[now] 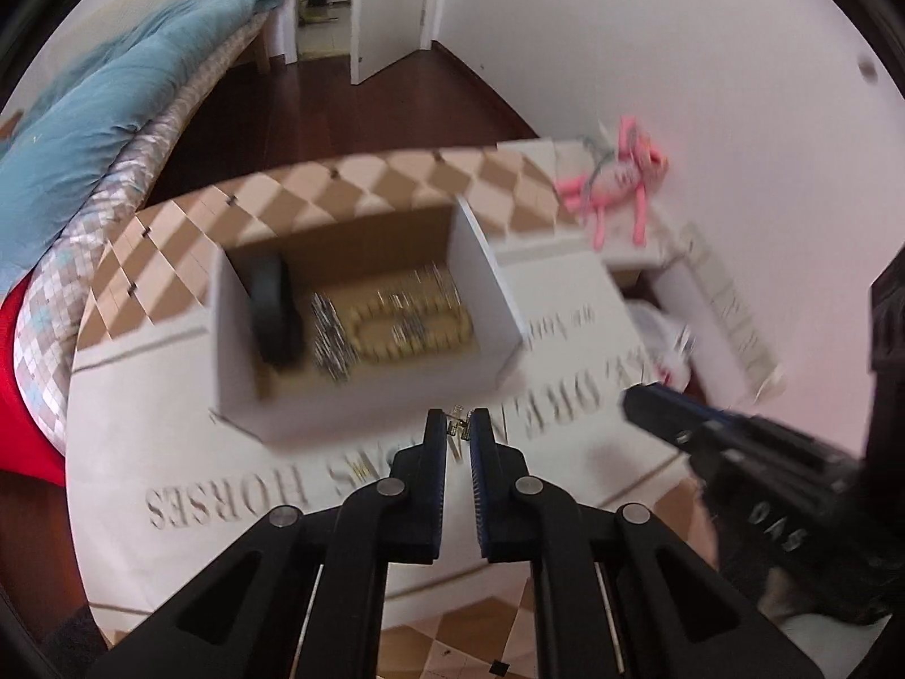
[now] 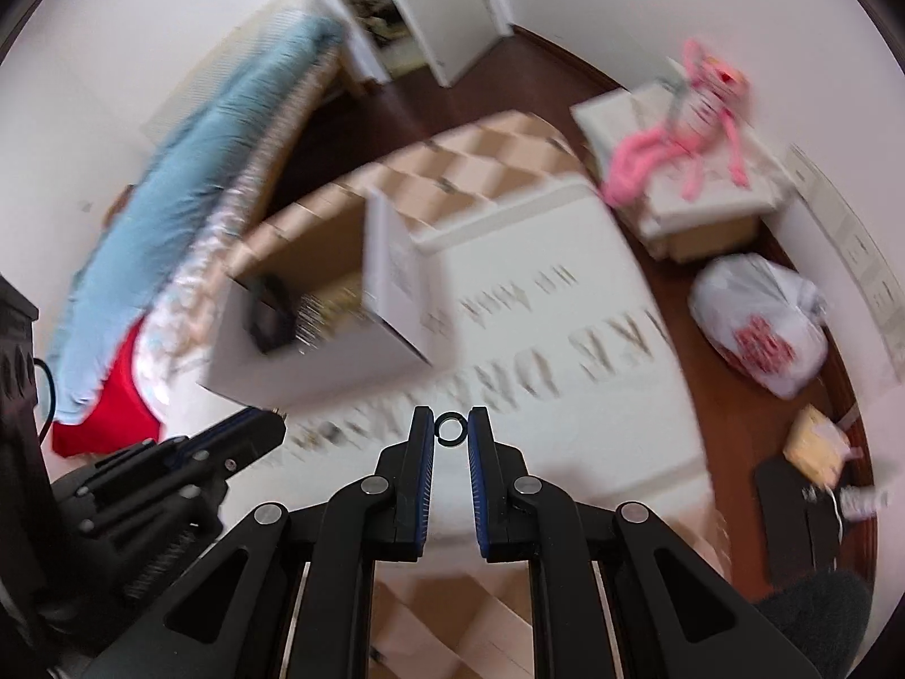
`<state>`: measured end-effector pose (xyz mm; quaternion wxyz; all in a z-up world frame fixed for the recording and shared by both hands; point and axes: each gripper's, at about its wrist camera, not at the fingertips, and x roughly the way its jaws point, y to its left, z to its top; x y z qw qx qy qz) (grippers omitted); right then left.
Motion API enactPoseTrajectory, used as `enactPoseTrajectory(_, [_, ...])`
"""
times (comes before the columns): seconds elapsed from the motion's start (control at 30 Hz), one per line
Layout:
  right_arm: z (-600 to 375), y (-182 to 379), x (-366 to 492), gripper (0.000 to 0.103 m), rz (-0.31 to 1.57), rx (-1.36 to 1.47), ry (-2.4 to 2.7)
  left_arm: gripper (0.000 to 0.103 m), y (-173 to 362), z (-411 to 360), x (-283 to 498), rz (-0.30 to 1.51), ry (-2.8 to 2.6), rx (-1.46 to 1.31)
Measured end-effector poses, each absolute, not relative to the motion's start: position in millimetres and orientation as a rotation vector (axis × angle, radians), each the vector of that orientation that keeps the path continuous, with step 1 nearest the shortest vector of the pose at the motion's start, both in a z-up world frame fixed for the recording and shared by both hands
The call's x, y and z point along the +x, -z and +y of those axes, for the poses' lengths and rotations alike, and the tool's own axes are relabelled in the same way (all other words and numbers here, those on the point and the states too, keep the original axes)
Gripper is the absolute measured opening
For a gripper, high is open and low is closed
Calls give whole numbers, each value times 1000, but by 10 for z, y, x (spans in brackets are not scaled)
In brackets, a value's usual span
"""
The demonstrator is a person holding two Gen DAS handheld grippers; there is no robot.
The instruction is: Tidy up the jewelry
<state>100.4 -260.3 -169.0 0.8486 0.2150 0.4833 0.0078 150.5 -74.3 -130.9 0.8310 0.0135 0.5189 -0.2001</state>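
An open white cardboard box (image 1: 362,305) stands on the table; inside lie a beaded bracelet (image 1: 410,325), a silvery chain piece (image 1: 331,339) and a dark upright object (image 1: 274,311). My left gripper (image 1: 458,427) is shut on a small gold-coloured jewelry piece (image 1: 458,423), held just in front of the box. My right gripper (image 2: 451,424) is shut on a small dark ring (image 2: 451,426), to the right of the box (image 2: 317,311). The right gripper also shows in the left wrist view (image 1: 667,413), and the left gripper in the right wrist view (image 2: 254,430).
The table (image 1: 169,452) has a white cloth with large grey lettering and a checkered border. A bed with a blue quilt (image 1: 113,90) lies to the left. A pink plush toy (image 2: 696,113) sits on a white stand, and a white plastic bag (image 2: 763,322) lies on the floor at the right.
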Motion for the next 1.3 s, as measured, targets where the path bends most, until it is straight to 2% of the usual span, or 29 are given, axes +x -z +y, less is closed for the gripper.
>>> enactPoseTrajectory(0.23, [-2226, 1400, 1930, 13, 1014, 380, -144, 7, 1237, -403, 2312, 1168, 339, -39])
enactPoseTrajectory(0.4, [-2047, 1546, 2484, 14, 1146, 294, -171, 10, 1349, -300, 2597, 1230, 299, -77])
enactPoseTrajectory(0.47, [-2016, 1616, 2613, 14, 1192, 267, -171, 32, 1352, -292, 2612, 1217, 259, -42])
enactPoseTrajectory(0.5, [-2016, 1628, 2642, 19, 1200, 251, -161, 61, 1336, -262, 2617, 1201, 239, -37])
enactPoseTrajectory(0.53, [-2035, 1642, 2653, 30, 1203, 243, -157, 81, 1316, -225, 2615, 1184, 221, -33])
enactPoseTrajectory(0.6, [-2059, 1626, 2658, 42, 1199, 233, -146, 82, 1298, -154, 2620, 1162, 200, -33])
enactPoseTrajectory(0.67, [-2085, 1612, 2653, 47, 1197, 233, -147, 82, 1313, -91, 2633, 1168, 177, -24])
enactPoseTrajectory(0.7, [-2094, 1613, 2648, 48, 1198, 238, -142, 86, 1321, -67, 2633, 1168, 164, -18])
enactPoseTrajectory(0.73, [-2100, 1601, 2637, 50, 1195, 231, -131, 96, 1328, -44, 2624, 1162, 148, -3])
enactPoseTrajectory(0.77, [-2095, 1584, 2631, 55, 1188, 219, -123, 99, 1336, -28, 2618, 1158, 137, 8])
enactPoseTrajectory(0.83, [-2079, 1555, 2595, 86, 1178, 187, -90, 100, 1339, 25, 2577, 1141, 112, 24])
enactPoseTrajectory(0.9, [-2046, 1550, 2539, 101, 1173, 156, -66, 102, 1351, 77, 2528, 1130, 91, 30])
enactPoseTrajectory(1.03, [-1947, 1573, 2456, 101, 1163, 60, -4, 103, 1332, 139, 2417, 1097, 58, 50])
enactPoseTrajectory(1.3, [-1845, 1468, 2199, 103, 1113, 52, 4, 103, 1241, 240, 2116, 1058, 41, 39])
